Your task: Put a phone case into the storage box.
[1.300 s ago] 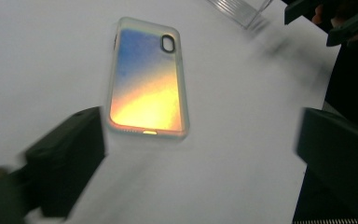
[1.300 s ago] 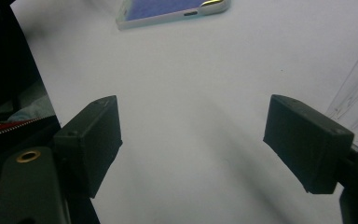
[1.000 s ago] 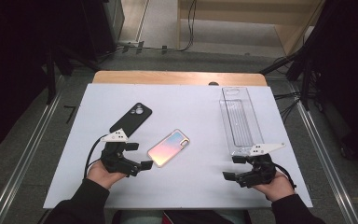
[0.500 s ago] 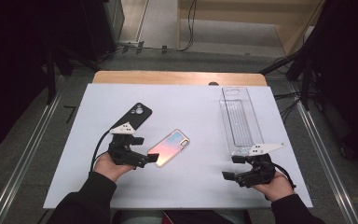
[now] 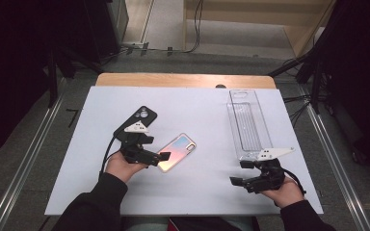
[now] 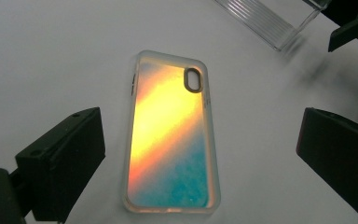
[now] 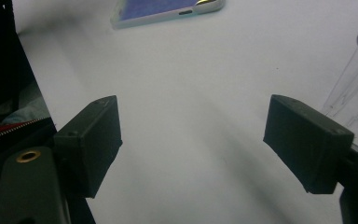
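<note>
Iridescent orange-to-blue phone case, bearing no readable writing, lies flat on the white bench between the left tool's wide jaws; right tool gapes wide.

On the table, a phone case lies near the middle. A second phone case lies behind it to the left. A long tray lies well apart on the right side.
</note>
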Action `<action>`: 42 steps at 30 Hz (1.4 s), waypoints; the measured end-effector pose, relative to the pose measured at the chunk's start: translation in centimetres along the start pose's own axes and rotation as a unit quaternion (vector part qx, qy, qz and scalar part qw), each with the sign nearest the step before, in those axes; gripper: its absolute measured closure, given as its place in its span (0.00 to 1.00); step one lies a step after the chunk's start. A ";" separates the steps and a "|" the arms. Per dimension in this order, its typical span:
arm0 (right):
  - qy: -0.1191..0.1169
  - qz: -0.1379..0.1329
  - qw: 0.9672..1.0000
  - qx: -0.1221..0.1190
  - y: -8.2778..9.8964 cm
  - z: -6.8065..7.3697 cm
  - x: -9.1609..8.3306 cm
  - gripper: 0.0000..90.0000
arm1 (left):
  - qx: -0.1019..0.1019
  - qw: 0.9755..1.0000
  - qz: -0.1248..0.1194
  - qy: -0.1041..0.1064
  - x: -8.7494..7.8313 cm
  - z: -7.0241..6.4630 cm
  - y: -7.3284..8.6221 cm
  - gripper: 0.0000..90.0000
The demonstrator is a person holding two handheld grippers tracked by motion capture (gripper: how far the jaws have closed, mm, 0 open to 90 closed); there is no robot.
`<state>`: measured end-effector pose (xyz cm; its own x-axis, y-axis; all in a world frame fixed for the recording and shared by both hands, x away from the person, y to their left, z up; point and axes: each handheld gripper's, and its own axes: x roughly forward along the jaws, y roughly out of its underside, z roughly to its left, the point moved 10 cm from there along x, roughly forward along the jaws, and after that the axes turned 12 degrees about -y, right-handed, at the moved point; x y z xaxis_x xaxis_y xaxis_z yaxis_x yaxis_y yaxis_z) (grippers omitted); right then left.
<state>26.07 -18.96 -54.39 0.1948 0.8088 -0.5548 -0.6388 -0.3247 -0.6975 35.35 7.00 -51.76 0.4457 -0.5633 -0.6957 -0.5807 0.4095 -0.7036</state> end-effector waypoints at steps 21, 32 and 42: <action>0.000 0.004 1.000 -0.001 0.1 0.1 0.1 0.19 | -0.011 1.000 0.000 0.000 3.6 -1.6 -2.2 0.02; 0.000 0.004 1.000 -0.002 0.1 0.1 0.1 0.19 | 0.006 0.999 0.001 -0.036 4.5 -1.0 -2.1 0.06; 0.001 0.006 1.000 -0.003 0.1 0.1 0.1 0.19 | 0.024 0.999 0.008 -0.029 5.1 -1.2 -1.1 0.06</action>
<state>25.94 -18.88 -54.50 0.1894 0.8039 -0.5638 -0.6361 -0.3370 -0.6941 37.50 2.78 -54.37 0.4760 -0.5147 -0.7131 -0.5547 0.4535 -0.6976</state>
